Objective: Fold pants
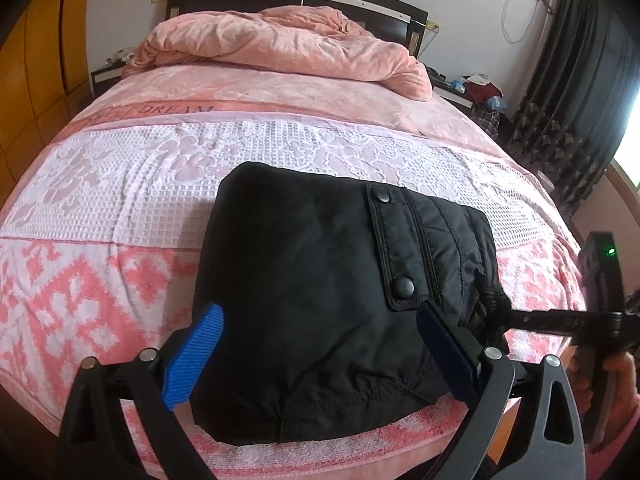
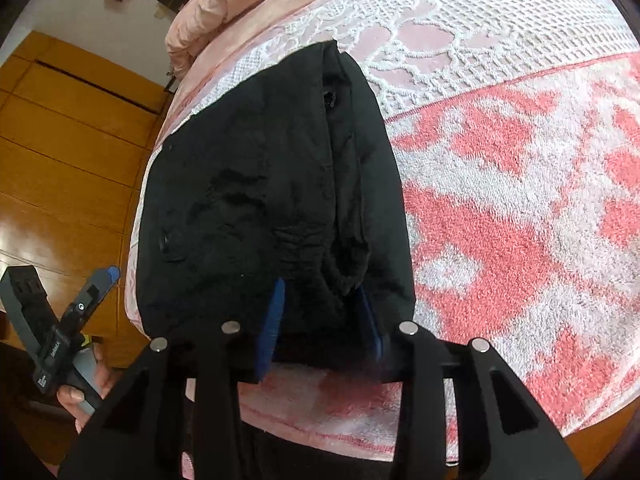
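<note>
A: Where are the black padded pants (image 1: 320, 280) found?

B: They are seen folded into a thick bundle near the foot edge of the bed (image 1: 100, 208), on the pink patterned blanket, snap flap uppermost. The fold is judged to be nearly finished.

A: What is held by the fingers?

B: The left gripper (image 1: 316, 356) is spread wide, with a blue pad on either side of the bundle's near end; no pinch is seen. The right gripper (image 2: 320, 320) is pushed in at the bundle's near right corner, and a bunch of fabric at the gathered waistband lies between its fingers; they are narrowed around it, and a light grip is judged likely.

A: How is the garment expected to handle?

B: It is judged soft, puffy and light, with a slick shell. Layers could slide or spring open once released. Hold is best taken at stitched edges, the waistband or the flap, where several layers can be pinched together.
</note>
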`<state>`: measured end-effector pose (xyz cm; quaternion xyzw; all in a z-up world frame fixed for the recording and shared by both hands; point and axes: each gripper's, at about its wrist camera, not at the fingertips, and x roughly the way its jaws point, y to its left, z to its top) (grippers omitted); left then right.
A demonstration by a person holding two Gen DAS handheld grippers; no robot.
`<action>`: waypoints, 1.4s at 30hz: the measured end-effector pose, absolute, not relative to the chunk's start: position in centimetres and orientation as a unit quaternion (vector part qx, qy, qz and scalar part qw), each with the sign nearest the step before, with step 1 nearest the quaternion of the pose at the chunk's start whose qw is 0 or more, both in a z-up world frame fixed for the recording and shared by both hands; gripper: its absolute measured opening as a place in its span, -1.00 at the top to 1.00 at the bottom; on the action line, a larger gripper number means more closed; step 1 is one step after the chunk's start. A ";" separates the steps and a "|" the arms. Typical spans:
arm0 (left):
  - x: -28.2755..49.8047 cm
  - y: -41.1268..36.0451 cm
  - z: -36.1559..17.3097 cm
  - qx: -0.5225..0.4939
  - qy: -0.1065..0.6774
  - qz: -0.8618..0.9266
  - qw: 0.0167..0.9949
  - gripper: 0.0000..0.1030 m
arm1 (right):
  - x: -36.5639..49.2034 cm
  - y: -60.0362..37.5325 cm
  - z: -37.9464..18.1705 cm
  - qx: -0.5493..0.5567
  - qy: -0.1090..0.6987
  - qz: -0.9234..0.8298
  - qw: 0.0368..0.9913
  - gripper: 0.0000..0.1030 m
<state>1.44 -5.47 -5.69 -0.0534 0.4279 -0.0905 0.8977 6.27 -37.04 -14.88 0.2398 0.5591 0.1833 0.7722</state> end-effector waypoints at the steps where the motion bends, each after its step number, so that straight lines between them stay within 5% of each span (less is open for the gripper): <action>1: 1.5 -5.4 -5.7 -0.053 0.429 -0.092 0.897 -0.91 | 6.1 -37.2 -14.4 0.234 0.556 0.184 0.777 0.21; 8: 2.8 -2.6 -6.8 -0.082 0.472 -0.118 0.870 -0.92 | 5.8 -38.4 -11.3 0.227 0.529 0.192 0.795 -0.22; 14: 5.1 3.1 -9.1 -0.166 0.515 -0.143 0.828 -0.92 | 7.6 -40.8 -12.0 0.266 0.528 0.217 0.777 -0.41; 42: 10.4 3.4 -17.7 -0.264 0.597 -0.276 0.705 -0.94 | 11.3 -41.3 -19.7 0.372 0.574 0.292 0.668 -0.56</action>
